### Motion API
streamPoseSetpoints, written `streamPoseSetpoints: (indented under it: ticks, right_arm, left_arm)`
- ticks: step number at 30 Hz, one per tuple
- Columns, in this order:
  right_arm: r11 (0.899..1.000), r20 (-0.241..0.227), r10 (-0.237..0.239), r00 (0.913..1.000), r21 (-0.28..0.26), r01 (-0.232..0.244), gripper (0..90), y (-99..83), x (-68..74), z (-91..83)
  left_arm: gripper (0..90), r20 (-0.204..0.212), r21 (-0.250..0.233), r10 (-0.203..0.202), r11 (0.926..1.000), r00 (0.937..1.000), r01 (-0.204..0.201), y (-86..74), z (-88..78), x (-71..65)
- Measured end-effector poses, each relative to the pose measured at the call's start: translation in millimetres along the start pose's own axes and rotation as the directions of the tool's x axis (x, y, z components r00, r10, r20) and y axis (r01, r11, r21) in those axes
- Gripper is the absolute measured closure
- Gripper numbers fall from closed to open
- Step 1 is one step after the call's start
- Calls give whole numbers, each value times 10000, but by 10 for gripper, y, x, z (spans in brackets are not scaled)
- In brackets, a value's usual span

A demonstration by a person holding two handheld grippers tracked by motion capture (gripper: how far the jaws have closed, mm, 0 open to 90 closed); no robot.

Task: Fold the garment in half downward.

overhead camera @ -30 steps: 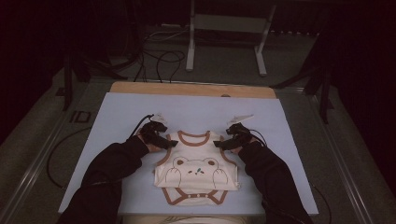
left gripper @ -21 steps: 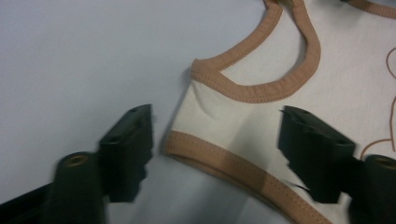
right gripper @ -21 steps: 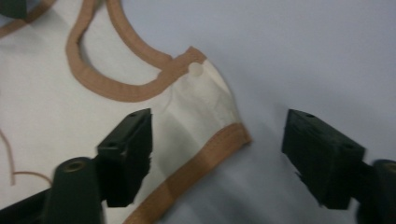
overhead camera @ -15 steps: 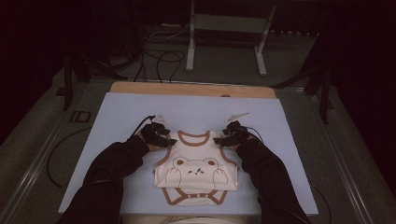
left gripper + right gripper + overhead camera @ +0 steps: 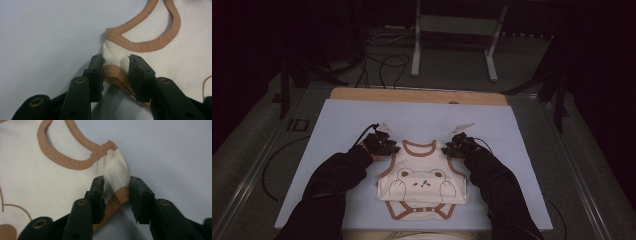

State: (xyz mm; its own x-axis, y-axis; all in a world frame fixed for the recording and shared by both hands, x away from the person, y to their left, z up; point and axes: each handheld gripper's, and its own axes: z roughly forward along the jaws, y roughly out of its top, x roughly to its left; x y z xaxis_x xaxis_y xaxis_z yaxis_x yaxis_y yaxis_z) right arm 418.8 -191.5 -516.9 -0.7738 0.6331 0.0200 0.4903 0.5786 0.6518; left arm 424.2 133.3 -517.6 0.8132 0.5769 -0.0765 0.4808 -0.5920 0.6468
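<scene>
A small cream bodysuit (image 5: 422, 182) with brown trim and a bear print lies flat near the counter's (image 5: 337, 130) near edge, about midway along it, neck toward the far edge. The left tongs (image 5: 115, 66) have come in on the left shoulder strap, their jaws just closing, the bunched cloth already between them and touching both pads. The right tongs (image 5: 116, 188) do the same at the right shoulder strap, beside its snap (image 5: 110, 152); the fabric is gathered between those jaws and looks pinched, though the grip may not be full yet.

So I'd say both shoulders are caught and any lifting or folding is yet to come. The lilac mat (image 5: 512, 150) around the garment is bare. A metal stand (image 5: 454, 30) and loose cables (image 5: 382, 62) sit on the floor beyond the far edge, well out of the way.
</scene>
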Motion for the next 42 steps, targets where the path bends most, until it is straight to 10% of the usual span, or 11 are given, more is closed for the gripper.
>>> streamPoseSetpoints:
  ticks: [12, 42]
  right_arm:
    - [9998, -45, -99, 9999, 182, 100, 821, 31, 57, 1]
    - [9977, 325, -244, 9992, -622, 264, 825, 217, 34, -289]
  left_arm:
    - [856, 532, 70, -4, 10000, 9986, 0, 43, 33, -54]
    - [868, 361, -1323, 115, 9912, 9993, -66, 223, -357, -40]
